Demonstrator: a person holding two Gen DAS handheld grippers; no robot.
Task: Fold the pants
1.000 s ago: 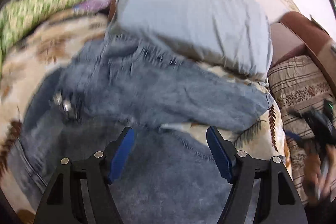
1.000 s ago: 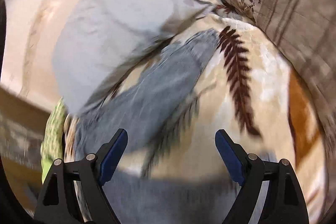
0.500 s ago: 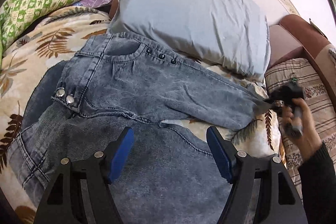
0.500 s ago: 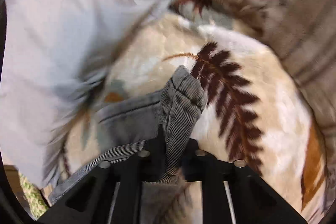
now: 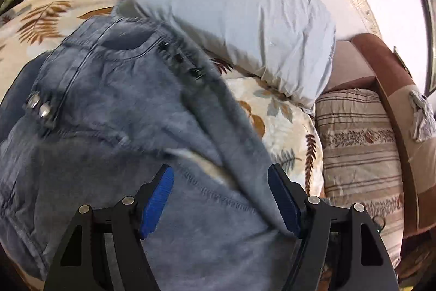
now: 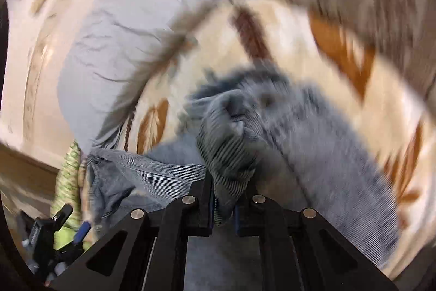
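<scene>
Right tongs (image 6: 223,212): black fingers drawn together, clamped on a bunched fold of the jeans (image 5: 114,111). Judging by the ribbed, turned-out weave, it is the hem end of a leg. The fabric bulges up out of the pinch in a fist-like wad; the view is smeared with motion.

Left tongs (image 5: 220,198): fingers with blue ridged pads (image 5: 156,199) standing apart, holding nothing. Denim lies directly under and ahead of them. One leg runs diagonally past the right-hand pad; waistband, two metal buttons (image 5: 38,105) and a pocket row of studs sit further ahead to the left.

Handling, as judged: washed denim, mid-weight, limp but thick at seams and hems. It should drape and drag rather than slip, and a hem or the waistband gives the firmest bite. A single layer may pull out of flat.

Beyond the jeans: plush leaf-print blanket (image 5: 278,113), soft and likely to yield under pressure. Ahead, a pale grey pillow (image 5: 239,7), creased cotton. Right of it, a striped cushion (image 5: 357,143).
</scene>
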